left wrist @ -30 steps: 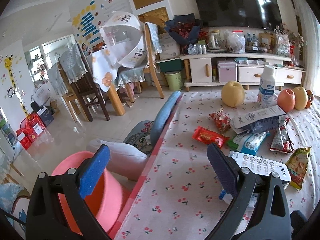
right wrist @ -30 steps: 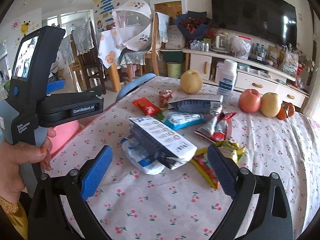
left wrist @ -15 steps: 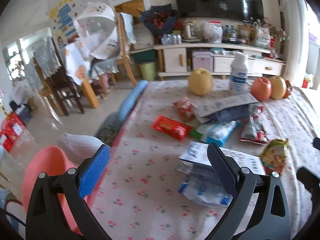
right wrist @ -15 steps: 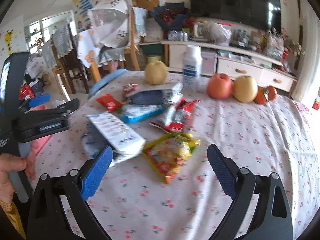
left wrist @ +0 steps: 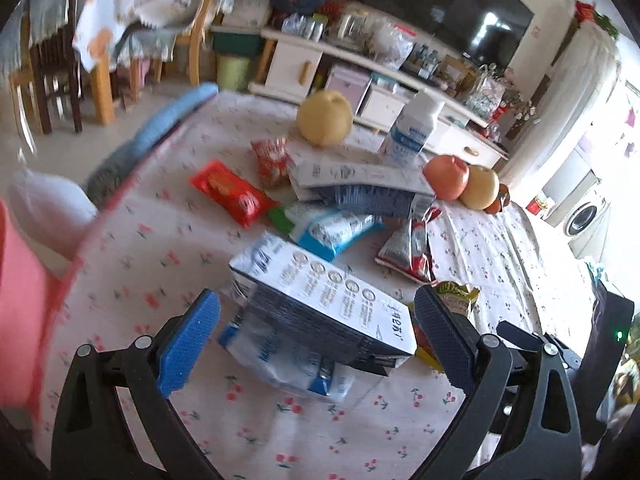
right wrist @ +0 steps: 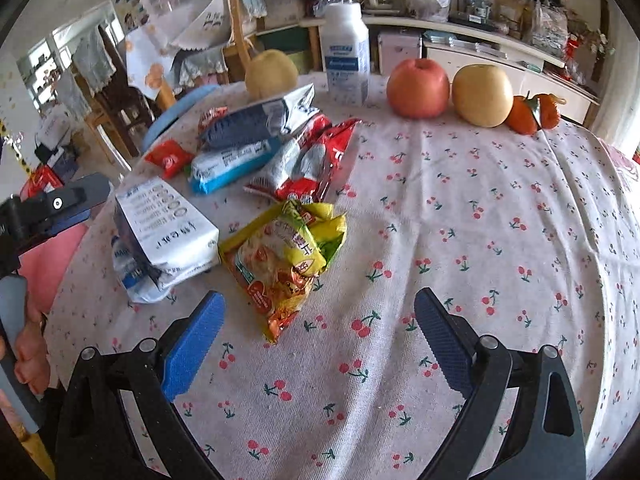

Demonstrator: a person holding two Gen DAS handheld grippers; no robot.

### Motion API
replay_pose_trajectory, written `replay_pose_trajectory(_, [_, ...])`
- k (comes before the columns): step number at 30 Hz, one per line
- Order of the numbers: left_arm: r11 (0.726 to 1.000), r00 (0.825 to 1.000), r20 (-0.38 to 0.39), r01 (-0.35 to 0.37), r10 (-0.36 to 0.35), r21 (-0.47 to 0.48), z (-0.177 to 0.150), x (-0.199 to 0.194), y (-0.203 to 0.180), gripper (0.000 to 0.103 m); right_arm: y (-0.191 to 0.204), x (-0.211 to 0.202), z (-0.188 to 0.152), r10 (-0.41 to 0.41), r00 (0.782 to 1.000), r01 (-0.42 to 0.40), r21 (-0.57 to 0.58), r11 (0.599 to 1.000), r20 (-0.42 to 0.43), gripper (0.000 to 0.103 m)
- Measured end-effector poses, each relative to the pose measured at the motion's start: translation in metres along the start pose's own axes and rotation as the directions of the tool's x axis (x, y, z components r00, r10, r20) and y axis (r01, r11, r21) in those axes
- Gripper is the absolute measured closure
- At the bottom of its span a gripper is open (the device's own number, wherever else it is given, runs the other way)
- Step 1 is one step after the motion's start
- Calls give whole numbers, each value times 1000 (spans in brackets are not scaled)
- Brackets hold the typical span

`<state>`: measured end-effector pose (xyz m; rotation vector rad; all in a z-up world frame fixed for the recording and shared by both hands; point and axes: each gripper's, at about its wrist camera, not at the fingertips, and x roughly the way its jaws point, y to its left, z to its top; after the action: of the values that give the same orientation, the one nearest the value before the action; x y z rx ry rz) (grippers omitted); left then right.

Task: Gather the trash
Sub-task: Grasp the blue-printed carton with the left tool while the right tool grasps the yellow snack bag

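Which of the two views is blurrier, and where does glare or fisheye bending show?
Left wrist view: motion blur smears the pink bin and tablecloth; window glare washes out the right side. Right wrist view: sharper, the yellow snack bag is crisp; the far cabinet bows with fisheye bending.

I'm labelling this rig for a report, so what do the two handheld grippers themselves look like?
Both match: the left gripper and right gripper have black skeletal frames with silver rivets and two fingers faced with ribbed blue pads. In the right wrist view, the left unit has a grey handle and a black body.
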<state>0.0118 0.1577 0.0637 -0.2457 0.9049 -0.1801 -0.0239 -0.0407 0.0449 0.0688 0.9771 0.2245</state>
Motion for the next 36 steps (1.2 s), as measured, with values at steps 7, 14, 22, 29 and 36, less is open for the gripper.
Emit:
replay_pose_trajectory(7, [999, 999, -41, 28, -30, -41, -1, 24, -12, 5, -2, 9, 4, -11, 1000, 11, -7, 1000, -27, 9])
replay_pose_trajectory(14, [999, 998, -52, -32, 34, 27, 5, 47, -35, 5, -24, 7, 6, -20, 1000, 22, 66, 998, -24, 9])
replay_pose_trajectory(22, [965, 970, -61, -227, 236, 127, 10, 75, -48, 5, -24, 3, 6, 16, 1000, -15, 64, 998, -18, 9])
replay_pose_trajectory(29, [951, 955, -82, -270, 284, 150, 8, 87, -45, 39, -24, 7, 10, 49, 999, -49, 87, 995, 4, 9])
replay_pose_trajectory(36, [964, 967, -87, -228, 241, 136, 6, 82, -39, 48, -36, 10, 14, 173, 983, -183, 200, 963, 67, 9])
